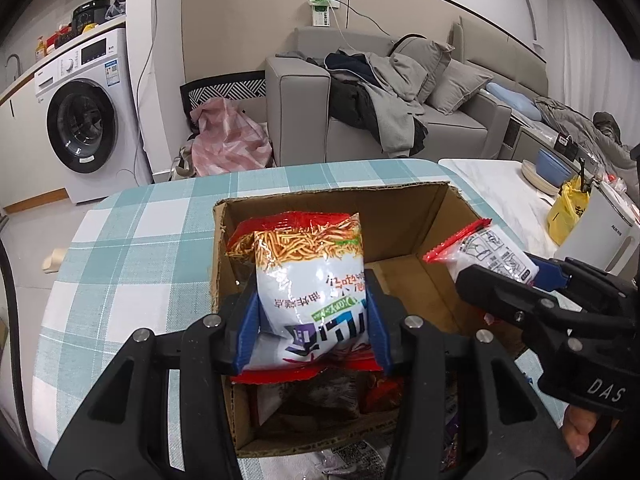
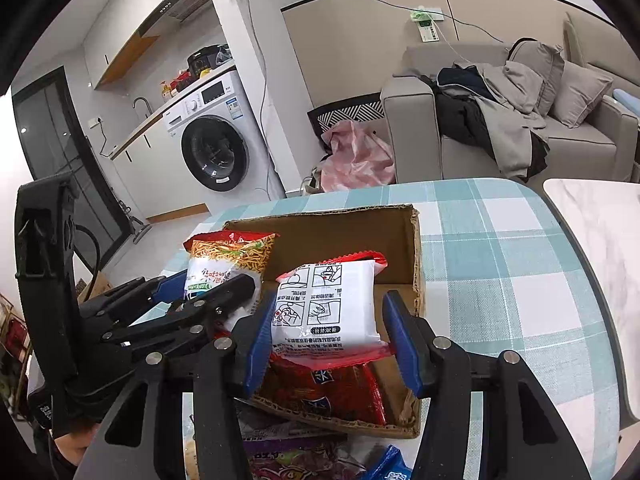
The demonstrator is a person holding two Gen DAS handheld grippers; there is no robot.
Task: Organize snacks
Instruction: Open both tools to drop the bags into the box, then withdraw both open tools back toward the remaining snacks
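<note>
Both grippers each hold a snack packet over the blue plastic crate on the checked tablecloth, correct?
Not quite: it is a brown cardboard box, not a blue plastic crate, as the right wrist view shows. The left gripper and right gripper do each hold a packet over it, on the checked tablecloth.

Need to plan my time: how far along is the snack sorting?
Done: red packets already lie in the cardboard box. In hand: left tool grips a noodle-snack bag, right tool a white packet, both over the box. Left: loose packets on the table.

White snack pkt point(image 2: 328, 304) betw. right gripper point(image 2: 332, 344) jaws, over cardboard box point(image 2: 360, 232); left gripper point(image 2: 216, 288) beside.
</note>
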